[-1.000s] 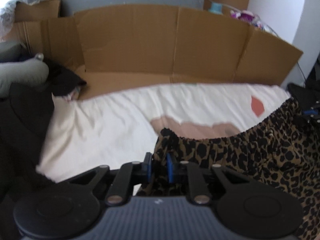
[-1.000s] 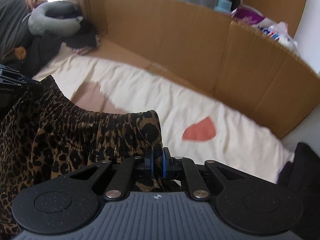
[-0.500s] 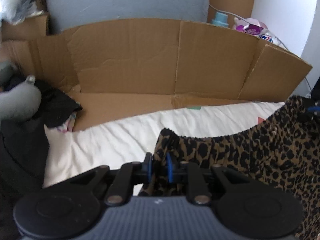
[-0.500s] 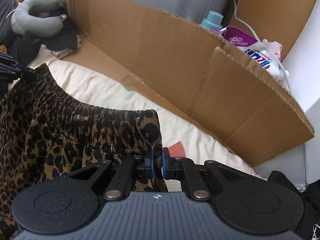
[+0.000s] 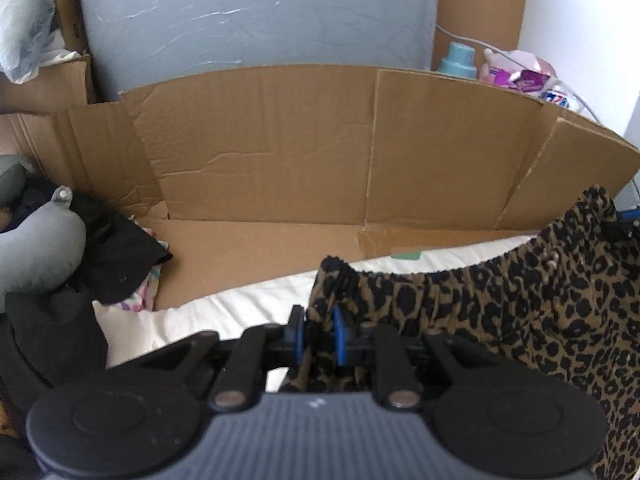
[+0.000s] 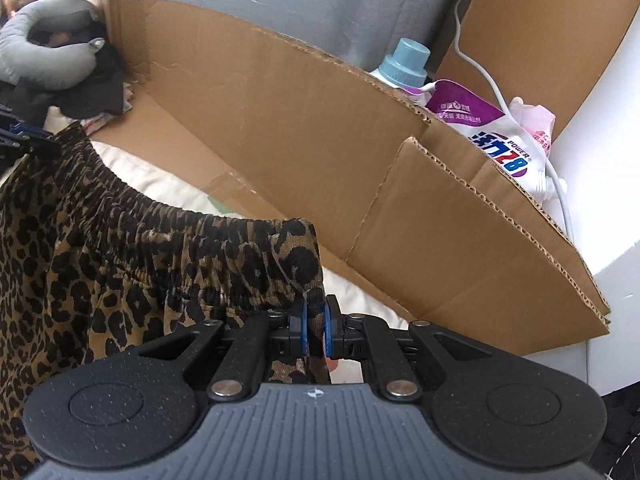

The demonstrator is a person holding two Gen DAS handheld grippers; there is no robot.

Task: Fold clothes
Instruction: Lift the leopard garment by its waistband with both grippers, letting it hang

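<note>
A leopard-print garment (image 5: 500, 312) with an elastic waistband hangs stretched between both grippers above a cream sheet (image 5: 224, 308). My left gripper (image 5: 318, 334) is shut on the waistband's left corner. In the right wrist view the same leopard-print garment (image 6: 120, 264) spreads to the left, and my right gripper (image 6: 314, 330) is shut on its right corner. The left gripper (image 6: 16, 140) shows at the far left edge of that view, holding the other end. The garment's lower part hangs out of sight below both cameras.
A flattened cardboard wall (image 5: 320, 148) stands along the back of the sheet. A grey neck pillow (image 5: 36, 248) and dark clothes (image 5: 104, 248) lie at the left. A detergent bottle (image 6: 404, 64), a refill pouch (image 6: 492, 132) and a white cable (image 6: 492, 80) sit behind the cardboard at the right.
Both grippers have risen with the garment. The sheet has dropped lower in both views, and the cardboard and the items behind it fill more of the frames.
</note>
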